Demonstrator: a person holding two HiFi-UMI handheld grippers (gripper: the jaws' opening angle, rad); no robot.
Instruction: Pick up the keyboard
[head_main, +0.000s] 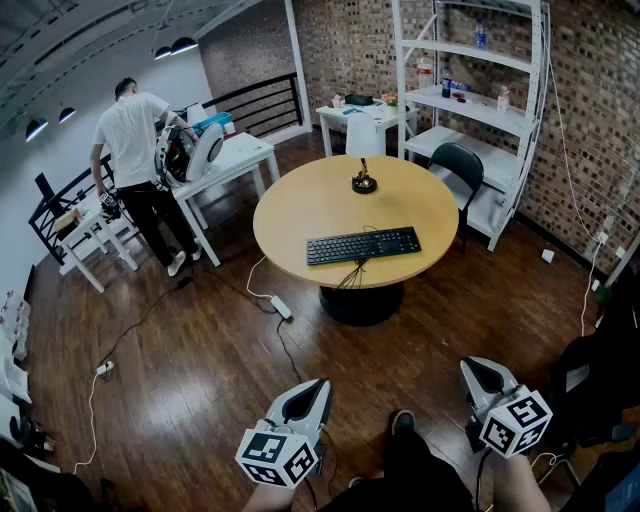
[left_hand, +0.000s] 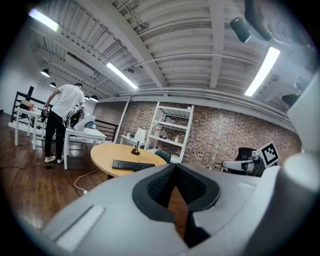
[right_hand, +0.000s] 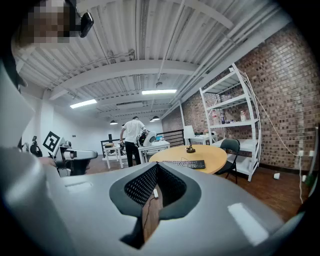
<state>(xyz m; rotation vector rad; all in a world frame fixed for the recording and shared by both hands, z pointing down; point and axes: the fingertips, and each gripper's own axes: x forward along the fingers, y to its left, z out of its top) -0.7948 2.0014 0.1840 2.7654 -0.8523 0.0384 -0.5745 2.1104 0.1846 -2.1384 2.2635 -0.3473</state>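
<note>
Keyboard (head_main: 362, 245): flat on round wooden surface (head_main: 300, 215), near its front edge, cable (head_main: 352, 275) dangling off.
Left gripper (head_main: 320, 384): fingers (left_hand: 159, 186) closed on nothing, low over floor (head_main: 200, 370), well apart from surface.
Right gripper (head_main: 470, 366): fingers (right_hand: 140, 188) closed, empty, likewise low.

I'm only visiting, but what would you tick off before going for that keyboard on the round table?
1. The keyboard is in sight, flat on the round table: ok.
2. Both empty, left gripper and right gripper: ok.
3. Jaws open for a grasp: not ok, both are shut.
4. Grippers close to the keyboard: not ok, both are over the floor, well short of the table.
5. The keyboard's cable is free: cannot tell; it drops over the table's edge.
6. The lamp stands apart from the keyboard: ok.
</note>
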